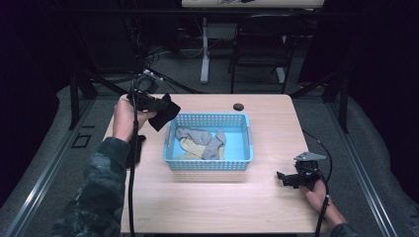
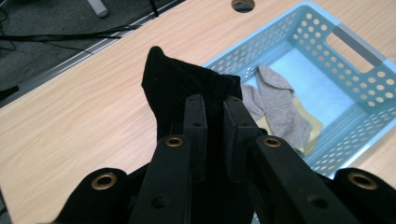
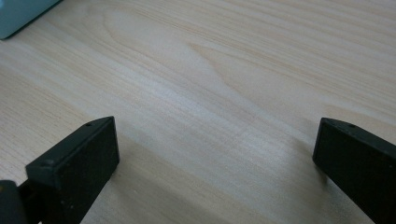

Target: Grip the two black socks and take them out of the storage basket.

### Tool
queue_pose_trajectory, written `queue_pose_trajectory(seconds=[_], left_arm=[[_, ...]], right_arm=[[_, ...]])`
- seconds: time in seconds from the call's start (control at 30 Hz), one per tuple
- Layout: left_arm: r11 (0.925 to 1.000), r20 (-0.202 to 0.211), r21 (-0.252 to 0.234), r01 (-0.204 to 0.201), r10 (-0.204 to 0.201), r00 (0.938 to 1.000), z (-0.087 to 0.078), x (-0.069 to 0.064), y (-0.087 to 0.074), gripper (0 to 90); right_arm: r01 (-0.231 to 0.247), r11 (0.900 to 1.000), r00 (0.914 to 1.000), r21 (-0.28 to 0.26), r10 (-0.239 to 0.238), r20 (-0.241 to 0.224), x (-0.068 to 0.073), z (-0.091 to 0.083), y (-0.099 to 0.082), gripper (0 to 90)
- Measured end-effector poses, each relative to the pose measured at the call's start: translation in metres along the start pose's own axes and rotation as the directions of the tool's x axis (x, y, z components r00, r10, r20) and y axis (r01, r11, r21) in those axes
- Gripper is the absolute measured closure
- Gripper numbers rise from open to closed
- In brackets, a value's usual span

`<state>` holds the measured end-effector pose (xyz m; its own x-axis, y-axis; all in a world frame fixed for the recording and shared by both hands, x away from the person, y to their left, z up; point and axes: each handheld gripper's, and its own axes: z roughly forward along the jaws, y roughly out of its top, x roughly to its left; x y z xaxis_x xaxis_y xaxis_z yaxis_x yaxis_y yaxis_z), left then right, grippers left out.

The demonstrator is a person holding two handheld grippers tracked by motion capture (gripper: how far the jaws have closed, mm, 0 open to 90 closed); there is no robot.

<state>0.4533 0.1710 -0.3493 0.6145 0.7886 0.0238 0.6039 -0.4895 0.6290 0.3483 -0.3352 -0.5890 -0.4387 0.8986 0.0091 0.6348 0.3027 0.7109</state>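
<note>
The left gripper (image 1: 157, 103) is pinching a black sock (image 1: 165, 112) between nearly closed jaws, the fabric draping from the tips toward 5 o'clock in the high view and hanging above the table (image 1: 207, 202), just beside the 10 o'clock corner of the blue basket (image 1: 210, 164). The left hand (image 1: 124, 117) is gripping the tool from 7 o'clock, forearm raised off the wood. Inside the basket, grey socks (image 1: 205, 140) are lying over a yellow sock (image 1: 190, 148). At 4 o'clock from the basket, the right gripper (image 1: 282, 178) is resting on the table, jaws spread wide and holding nothing.
</note>
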Motion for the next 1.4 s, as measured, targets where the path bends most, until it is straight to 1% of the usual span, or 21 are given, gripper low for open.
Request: queue_pose_trajectory(seconds=[0.2, 0.37, 0.47, 0.53, 0.6, 0.67, 0.77, 0.83, 0.9, 0.93, 1.0, 1.1, 1.13, 1.27, 1.3, 1.33, 1.4], left_arm=[[0.9990, -0.019, -0.007, 0.044, -0.044, 0.9988, -0.011, 0.017, -0.014, 81.0], [0.9971, -0.039, 0.002, 0.077, -0.076, 0.9963, -0.017, 0.030, -0.028, 81.0], [0.9940, -0.053, 0.010, 0.109, -0.108, 0.9927, -0.019, 0.041, -0.041, 81.0], [0.9922, -0.057, 0.015, 0.124, -0.123, 0.9908, -0.020, 0.046, -0.048, 81.0], [0.9893, -0.069, 0.024, 0.144, -0.142, 0.9874, -0.020, 0.052, -0.057, 80.9], [0.9865, -0.070, 0.030, 0.161, -0.159, 0.9849, -0.020, 0.056, -0.065, 81.0], [0.9810, -0.071, 0.038, 0.190, -0.187, 0.9797, -0.018, 0.063, -0.079, 80.9], [0.9757, -0.073, 0.047, 0.214, -0.210, 0.9750, -0.014, 0.068, -0.089, 80.9], [0.9714, -0.078, 0.062, 0.229, -0.224, 0.9714, -0.010, 0.071, -0.096, 81.0], [0.9677, -0.080, 0.072, 0.242, -0.236, 0.9684, -0.005, 0.074, -0.103, 80.9], [0.9631, -0.080, 0.085, 0.255, -0.249, 0.9652, 0.000, 0.076, -0.109, 80.9], [0.9531, -0.076, 0.102, 0.285, -0.278, 0.9574, 0.012, 0.081, -0.121, 80.9], [0.9516, -0.075, 0.107, 0.288, -0.281, 0.9567, 0.015, 0.082, -0.124, 80.9], [0.9386, -0.073, 0.137, 0.317, -0.310, 0.9481, 0.036, 0.086, -0.139, 80.4], [0.9355, -0.074, 0.140, 0.324, -0.317, 0.9456, 0.041, 0.087, -0.143, 80.1], [0.9312, -0.080, 0.144, 0.335, -0.326, 0.9418, 0.046, 0.088, -0.147, 79.7], [0.9268, -0.075, 0.149, 0.345, -0.337, 0.9384, 0.054, 0.090, -0.153, 79.0]], right_arm=[[0.001, 1.0000, 1.0000, -0.001, -0.001, 0.000, 0.000, 0.000, 0.000, 0.0], [0.000, 1.0000, 1.0000, 0.000, 0.000, 0.000, 0.000, 0.000, 0.000, 0.0], [0.000, 1.0000, 1.0000, 0.001, 0.000, 0.000, 0.000, 0.000, 0.000, 0.0], [0.000, 1.0000, 1.0000, 0.001, 0.000, 0.000, 0.000, 0.000, 0.000, 0.0], [0.002, 1.0000, 1.0000, 0.001, -0.002, 0.002, 0.000, 0.000, 0.000, 0.0], [0.001, 1.0000, 1.0000, 0.004, -0.001, 0.002, 0.000, 0.000, 0.000, 0.0], [0.000, 1.0000, 1.0000, 0.005, 0.000, 0.008, 0.000, 0.000, 0.000, 0.0], [0.000, 1.0000, 1.0000, 0.005, 0.000, 0.008, 0.000, 0.000, 0.000, 0.0], [0.001, 1.0000, 1.0000, 0.006, -0.001, 0.007, 0.000, 0.000, 0.000, 0.0], [0.000, 1.0000, 1.0000, 0.004, 0.000, 0.008, 0.000, 0.000, 0.000, 0.0], [0.000, 1.0000, 1.0000, 0.005, 0.000, 0.007, 0.000, 0.000, 0.000, 0.0], [0.001, 1.0000, 1.0000, 0.006, -0.002, 0.007, 0.000, 0.000, 0.000, 0.0], [0.002, 1.0000, 1.0000, 0.006, -0.002, 0.007, 0.000, 0.000, 0.000, 0.0], [0.000, 1.0000, 1.0000, 0.006, 0.000, 0.006, 0.000, 0.000, 0.001, 0.0], [0.001, 1.0000, 1.0000, 0.008, -0.001, 0.003, 0.000, 0.000, 0.001, 0.0], [0.000, 1.0000, 1.0000, 0.008, 0.000, 0.004, 0.000, 0.000, 0.001, 0.0], [0.000, 1.0000, 1.0000, 0.009, 0.000, 0.004, 0.000, 0.000, 0.001, 0.0]])
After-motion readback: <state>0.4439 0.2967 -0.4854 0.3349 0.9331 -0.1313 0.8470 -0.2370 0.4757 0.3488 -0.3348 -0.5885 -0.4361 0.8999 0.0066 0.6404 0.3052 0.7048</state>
